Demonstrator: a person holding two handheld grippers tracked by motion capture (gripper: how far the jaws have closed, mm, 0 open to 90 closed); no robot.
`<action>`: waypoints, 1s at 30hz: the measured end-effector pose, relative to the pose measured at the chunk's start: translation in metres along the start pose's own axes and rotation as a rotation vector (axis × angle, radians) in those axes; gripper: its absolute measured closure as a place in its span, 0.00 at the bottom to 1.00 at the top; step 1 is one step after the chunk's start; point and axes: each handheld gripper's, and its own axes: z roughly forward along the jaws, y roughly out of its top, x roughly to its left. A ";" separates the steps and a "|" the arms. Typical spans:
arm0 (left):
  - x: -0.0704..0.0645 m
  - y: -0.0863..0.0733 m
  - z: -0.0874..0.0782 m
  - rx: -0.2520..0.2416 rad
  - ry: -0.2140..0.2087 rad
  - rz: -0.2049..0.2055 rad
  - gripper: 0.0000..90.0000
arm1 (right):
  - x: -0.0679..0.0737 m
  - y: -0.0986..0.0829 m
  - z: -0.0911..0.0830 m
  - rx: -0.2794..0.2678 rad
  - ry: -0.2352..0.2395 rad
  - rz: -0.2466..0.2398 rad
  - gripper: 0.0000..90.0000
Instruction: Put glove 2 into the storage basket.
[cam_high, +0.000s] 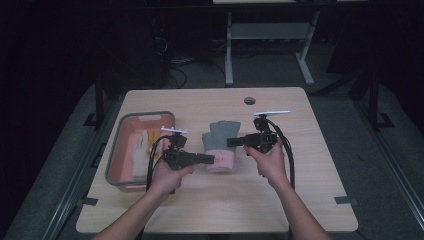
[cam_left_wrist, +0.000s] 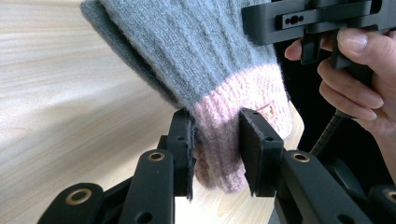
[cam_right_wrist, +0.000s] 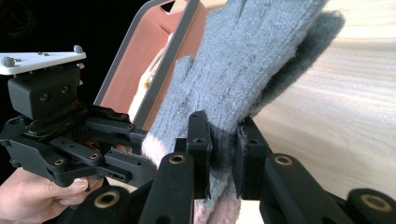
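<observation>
A pale wood-grain worktop (cam_high: 300, 165) with a round grommet hole (cam_high: 249, 100) stands in a dim room. It rests on a grey floor mat (cam_high: 60, 165). Behind it stands a white-legged desk frame (cam_high: 270, 40), with tangled cables (cam_high: 175, 70) on the dark floor beside it.

A pink bin (cam_high: 117, 150) sits on the wooden table (cam_high: 280, 200)

A grey knit glove (cam_high: 220, 142) with a pink cuff, lifted slightly off the table centre
</observation>
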 end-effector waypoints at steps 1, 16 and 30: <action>0.000 0.000 -0.001 -0.002 0.000 0.001 0.74 | 0.001 0.001 0.001 0.000 0.000 -0.005 0.87; 0.002 0.003 -0.016 -0.016 0.013 0.007 0.74 | 0.012 0.009 0.008 0.009 0.014 -0.018 0.87; 0.006 0.004 -0.029 -0.030 0.028 0.014 0.75 | 0.022 0.017 0.016 0.019 0.033 -0.026 0.87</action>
